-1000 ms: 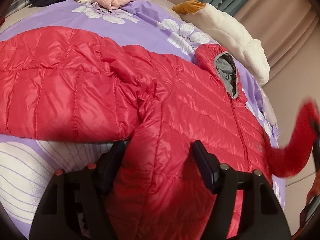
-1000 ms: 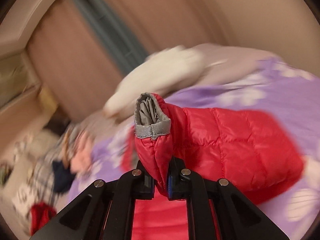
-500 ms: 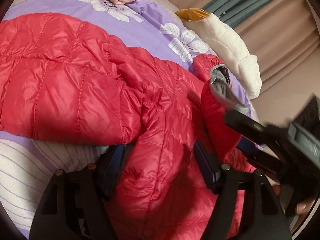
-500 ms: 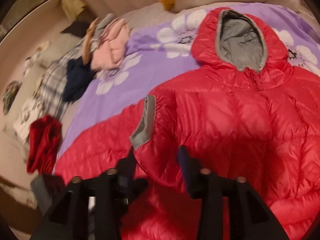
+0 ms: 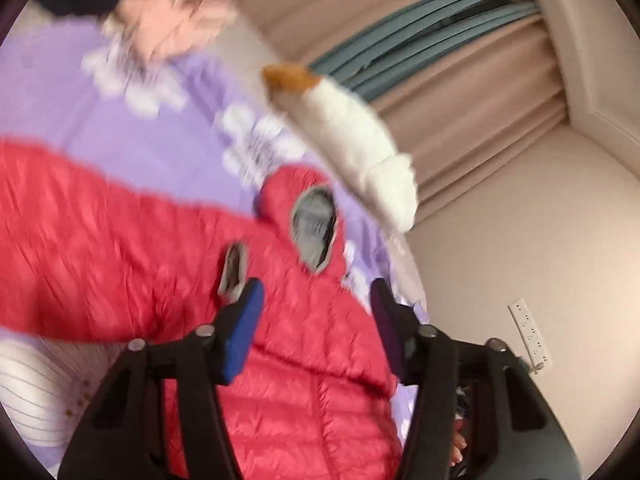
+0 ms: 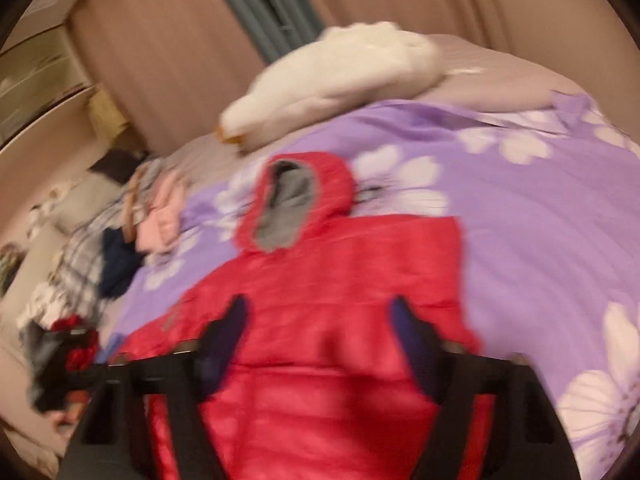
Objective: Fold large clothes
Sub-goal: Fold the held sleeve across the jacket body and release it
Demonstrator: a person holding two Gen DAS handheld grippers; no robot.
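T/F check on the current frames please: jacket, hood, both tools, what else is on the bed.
1. The red puffer jacket lies on a purple floral bedspread. True.
2. The right tool is shut on a sleeve. False: its jaws stand wide apart with nothing between them.
3. The hood has a grey lining. True.
4. The left tool is shut on the hood. False: it is open, and the hood lies beyond its fingertips.
5. A white plush toy lies past the hood, at the bed's far edge. True.
6. The jacket is the only clothing on the bed. False: a pile of other clothes, including a pink one, sits to its left in the right wrist view.
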